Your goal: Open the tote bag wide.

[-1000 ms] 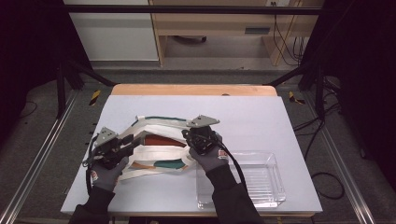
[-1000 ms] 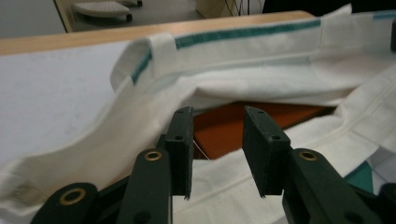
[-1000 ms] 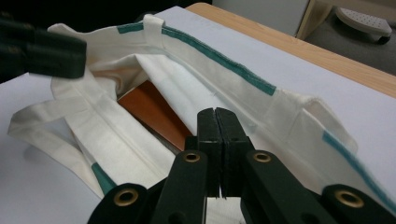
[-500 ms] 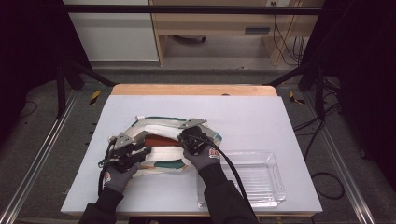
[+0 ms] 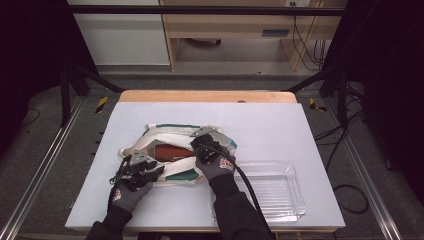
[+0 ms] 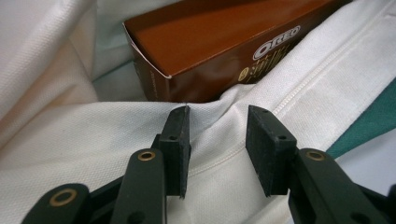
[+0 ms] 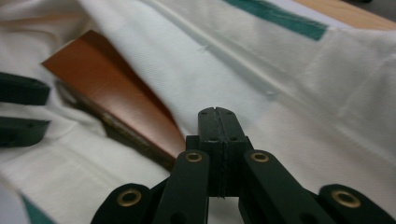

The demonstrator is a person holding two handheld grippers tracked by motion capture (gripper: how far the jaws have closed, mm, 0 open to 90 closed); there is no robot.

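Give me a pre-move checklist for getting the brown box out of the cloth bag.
1. Brown Oreo box visible in the bag's mouth: ok.
2. Left claw open, with the white cloth bag rim between its jaws but not pinched: ok.
3. Right claw shut; whether cloth is caught in it: cannot tell.
4. Right claw ready to take the box: not ok, it must open first.
5. Clear plastic tray beside the bag has room: ok.
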